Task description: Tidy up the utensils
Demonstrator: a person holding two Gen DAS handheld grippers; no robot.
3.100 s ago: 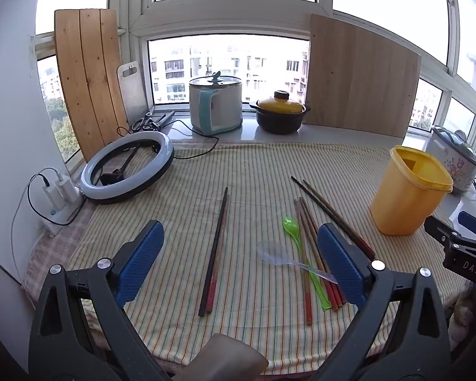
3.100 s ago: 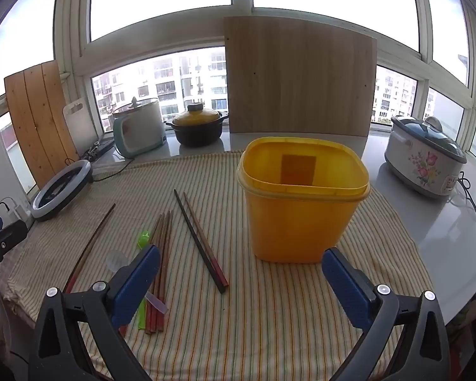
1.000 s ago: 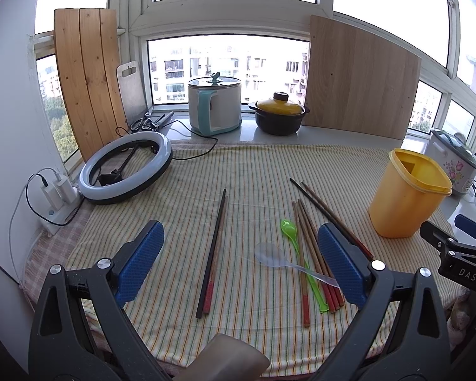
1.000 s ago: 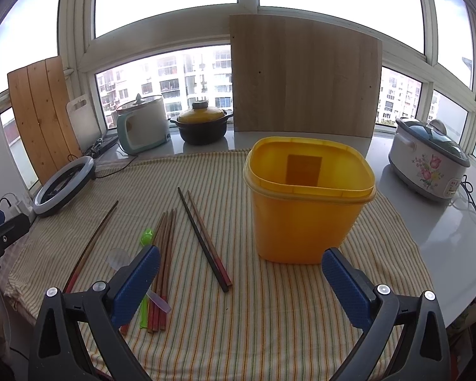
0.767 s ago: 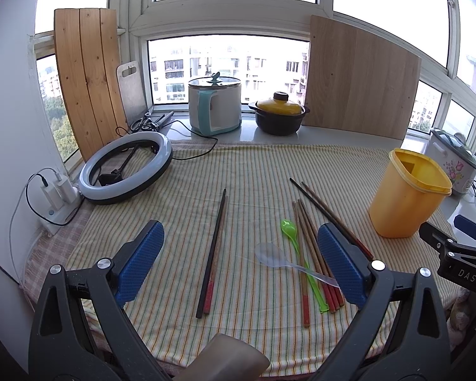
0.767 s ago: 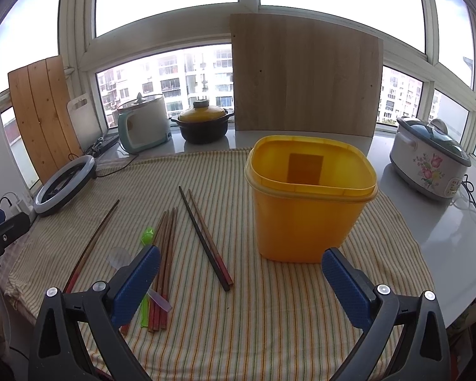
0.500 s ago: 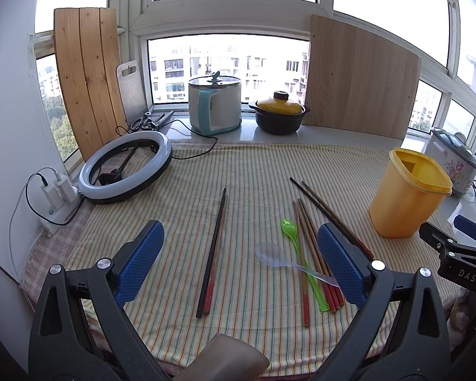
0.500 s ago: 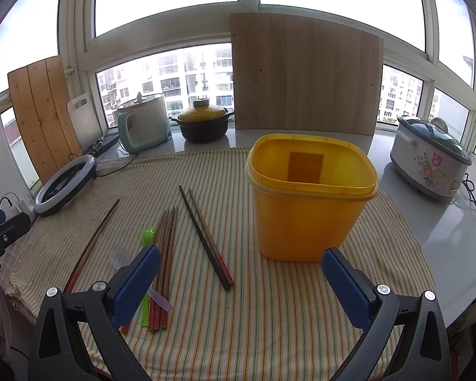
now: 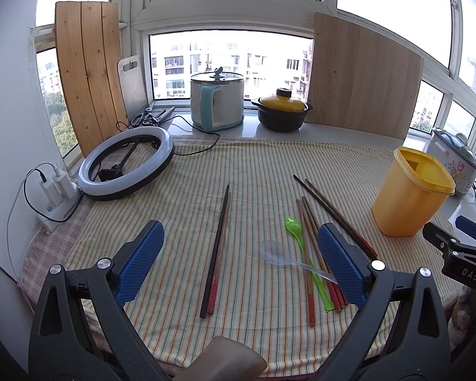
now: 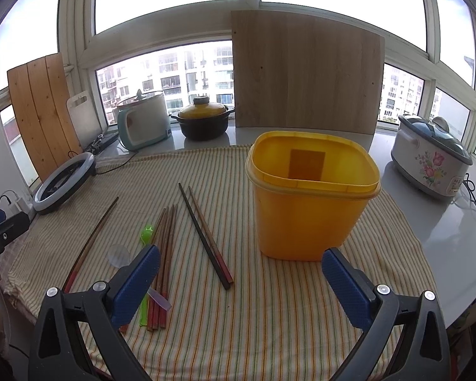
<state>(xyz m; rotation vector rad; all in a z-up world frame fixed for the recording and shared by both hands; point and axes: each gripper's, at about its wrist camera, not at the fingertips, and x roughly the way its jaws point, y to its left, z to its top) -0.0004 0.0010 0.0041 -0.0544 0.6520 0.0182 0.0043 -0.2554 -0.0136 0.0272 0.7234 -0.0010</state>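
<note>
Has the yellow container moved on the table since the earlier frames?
No. The yellow container sits on the same cloth stripes, same gap from the nearest chopsticks; only the camera shifted slightly.

Left hand-held gripper (image 9: pixel 239 262) spread wide, right hand-held gripper (image 10: pixel 241 281) likewise

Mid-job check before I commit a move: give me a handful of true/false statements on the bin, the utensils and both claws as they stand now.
1. The yellow bin already holds chopsticks. False: what shows of its inside is bare.
2. The left claw is open and holds nothing. True.
3. The green spoon lies beside the bundle of chopsticks on the striped cloth. True.
4. The right claw is shut on a chopstick. False: it is open and holds nothing.
5. The clear spoon stands in the bin. False: it lies on the cloth, crossing the green spoon's handle.
</note>
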